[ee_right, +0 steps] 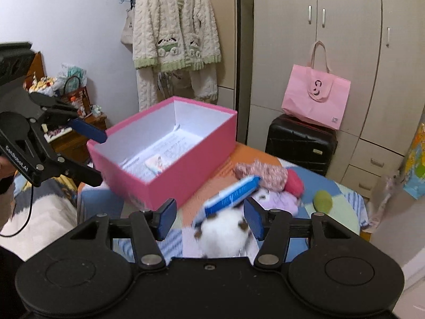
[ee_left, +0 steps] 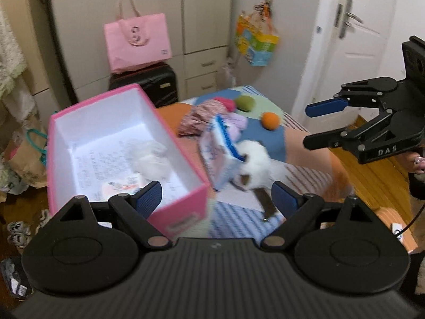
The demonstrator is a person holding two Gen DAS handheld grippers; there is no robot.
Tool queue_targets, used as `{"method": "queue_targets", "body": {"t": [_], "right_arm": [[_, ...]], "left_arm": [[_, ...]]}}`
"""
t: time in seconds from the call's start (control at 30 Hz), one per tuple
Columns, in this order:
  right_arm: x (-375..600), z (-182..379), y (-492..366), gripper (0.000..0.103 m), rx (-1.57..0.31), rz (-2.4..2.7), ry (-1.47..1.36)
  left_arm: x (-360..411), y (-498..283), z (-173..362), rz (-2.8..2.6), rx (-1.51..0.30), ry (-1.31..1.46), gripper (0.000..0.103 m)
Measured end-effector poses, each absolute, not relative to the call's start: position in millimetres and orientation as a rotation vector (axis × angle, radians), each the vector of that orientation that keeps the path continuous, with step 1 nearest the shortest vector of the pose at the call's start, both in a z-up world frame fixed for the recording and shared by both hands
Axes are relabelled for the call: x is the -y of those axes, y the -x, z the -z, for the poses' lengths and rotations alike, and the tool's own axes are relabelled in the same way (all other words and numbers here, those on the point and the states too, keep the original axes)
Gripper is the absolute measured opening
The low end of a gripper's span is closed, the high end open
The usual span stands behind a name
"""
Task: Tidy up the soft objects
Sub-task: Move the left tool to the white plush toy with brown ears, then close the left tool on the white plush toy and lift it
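Note:
An open pink box (ee_left: 183,210) (ee_right: 170,183) stands on the patchwork bed, with papers and a white fluffy thing (ee_left: 151,156) inside. To its right lie a blue-and-white tissue pack (ee_left: 221,141) (ee_right: 231,195), a white plush (ee_left: 252,156) (ee_right: 223,235), pink knitwear (ee_right: 265,172), a green ball (ee_left: 245,103) (ee_right: 322,200) and an orange ball (ee_left: 270,121). My left gripper (ee_left: 216,196) (ee_right: 102,156) hangs open by the box's near corner, holding nothing. My right gripper (ee_right: 211,218) (ee_left: 305,126) is open in the air above the plush, its pads touching nothing.
A black suitcase (ee_right: 300,143) with a pink tote bag (ee_right: 316,98) on it stands against the wardrobe behind the bed. A fleece robe (ee_right: 175,32) hangs on the wall. Paper bags (ee_left: 26,156) clutter the floor to the left. A white door (ee_left: 353,40) is at the right.

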State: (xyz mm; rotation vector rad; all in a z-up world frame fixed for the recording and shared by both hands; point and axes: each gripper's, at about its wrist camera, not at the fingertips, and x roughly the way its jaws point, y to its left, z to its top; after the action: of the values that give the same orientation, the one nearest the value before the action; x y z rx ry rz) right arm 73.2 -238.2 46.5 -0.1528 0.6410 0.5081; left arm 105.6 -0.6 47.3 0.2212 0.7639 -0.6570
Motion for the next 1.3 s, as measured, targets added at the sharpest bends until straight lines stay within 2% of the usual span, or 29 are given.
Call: {"method": "queue_targets", "body": {"t": [0.23,0.57,0.97,1.3], "right_arm": [[244.8,-20.9,-41.5,0.072,-0.647,-0.528,0.197],[252.0,29.7,-43.3,0.073,-0.674,-0.577,0.172],[256.4,86.6,-84.0,0.073,-0.579,-0.496,0.129],[241.1,102.5,-106.2,0.074,-0.534,-0.524,0.145]], "left_arm": [[36.0,-85.9,-26.1,0.717,-0.805,-0.255,0.090],[66.8,-86.4,8.6,0.795,-0.846,-0.179,0.090],[90.2,-127.2,57.7,0.689,-0.838,-0.088,0.087],[97.0,-147.6,87.0,0.647,-0.850,0.073,0.086]]}}
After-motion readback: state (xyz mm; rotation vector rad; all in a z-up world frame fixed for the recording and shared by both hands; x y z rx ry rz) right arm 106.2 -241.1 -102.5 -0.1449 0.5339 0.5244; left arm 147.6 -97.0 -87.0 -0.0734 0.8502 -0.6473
